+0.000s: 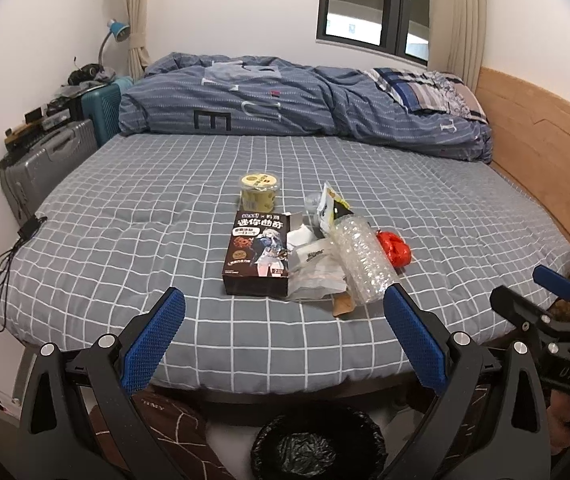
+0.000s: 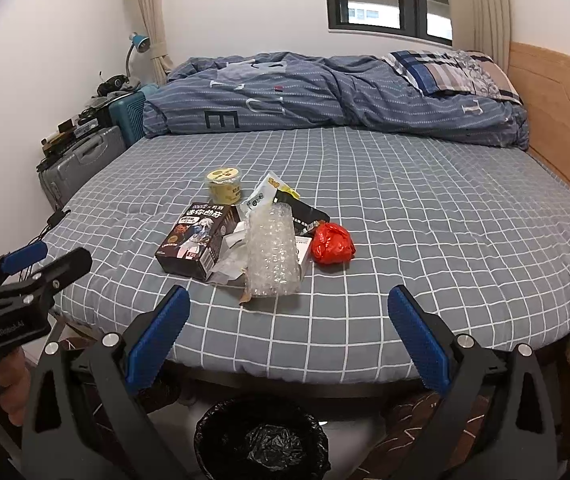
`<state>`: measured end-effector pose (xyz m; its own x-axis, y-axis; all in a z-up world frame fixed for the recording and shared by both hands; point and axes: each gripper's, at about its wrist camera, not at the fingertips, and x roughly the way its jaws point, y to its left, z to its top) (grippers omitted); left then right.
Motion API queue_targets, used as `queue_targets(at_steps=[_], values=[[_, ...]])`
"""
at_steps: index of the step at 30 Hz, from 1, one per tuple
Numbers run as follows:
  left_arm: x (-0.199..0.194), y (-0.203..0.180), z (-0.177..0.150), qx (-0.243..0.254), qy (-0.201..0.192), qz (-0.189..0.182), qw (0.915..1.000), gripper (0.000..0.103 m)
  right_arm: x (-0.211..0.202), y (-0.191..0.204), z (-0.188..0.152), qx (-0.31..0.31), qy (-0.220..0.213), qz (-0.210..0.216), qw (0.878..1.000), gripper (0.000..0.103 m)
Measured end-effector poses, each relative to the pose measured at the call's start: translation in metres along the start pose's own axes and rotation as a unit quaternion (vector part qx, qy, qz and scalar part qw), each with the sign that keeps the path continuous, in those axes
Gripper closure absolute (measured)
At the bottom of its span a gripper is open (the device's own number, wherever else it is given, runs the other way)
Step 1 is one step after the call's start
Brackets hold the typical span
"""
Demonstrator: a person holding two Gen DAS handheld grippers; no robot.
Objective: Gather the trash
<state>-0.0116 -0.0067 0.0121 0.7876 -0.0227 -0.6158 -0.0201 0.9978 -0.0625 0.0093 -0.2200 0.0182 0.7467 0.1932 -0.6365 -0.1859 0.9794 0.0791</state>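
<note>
A heap of trash lies mid-bed on the grey checked sheet (image 1: 165,200): a dark snack box (image 1: 257,256) (image 2: 197,240), a yellow lidded cup (image 1: 259,192) (image 2: 225,185), clear bubble wrap (image 1: 361,260) (image 2: 271,256), a crumpled red bag (image 1: 395,246) (image 2: 332,243), a yellow-white wrapper (image 1: 331,208) (image 2: 263,194) and white paper scraps (image 1: 313,268). My left gripper (image 1: 285,316) hovers open at the bed's near edge, short of the heap. My right gripper (image 2: 289,316) is open too, just right of it. A bin with a black liner (image 1: 317,446) (image 2: 263,442) stands on the floor below both.
A rumpled blue duvet (image 1: 285,96) and pillows (image 1: 429,88) fill the far side of the bed. Wooden headboard (image 1: 537,140) on the right. Grey suitcase (image 1: 45,168), teal suitcase (image 1: 101,108) and a blue lamp (image 1: 117,30) on the left. Cables (image 1: 9,256) lie on the bed's left edge.
</note>
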Motion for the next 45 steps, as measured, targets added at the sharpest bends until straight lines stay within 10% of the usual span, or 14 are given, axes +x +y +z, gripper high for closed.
queue_targets(at_steps=[45], values=[[0.0053, -0.0038, -0.0069, 0.015, 0.011, -0.004, 0.9998, 0.005, 0.0004, -0.0076, -0.0019, 0.010, 0.001, -0.010, 1.000, 0.008]])
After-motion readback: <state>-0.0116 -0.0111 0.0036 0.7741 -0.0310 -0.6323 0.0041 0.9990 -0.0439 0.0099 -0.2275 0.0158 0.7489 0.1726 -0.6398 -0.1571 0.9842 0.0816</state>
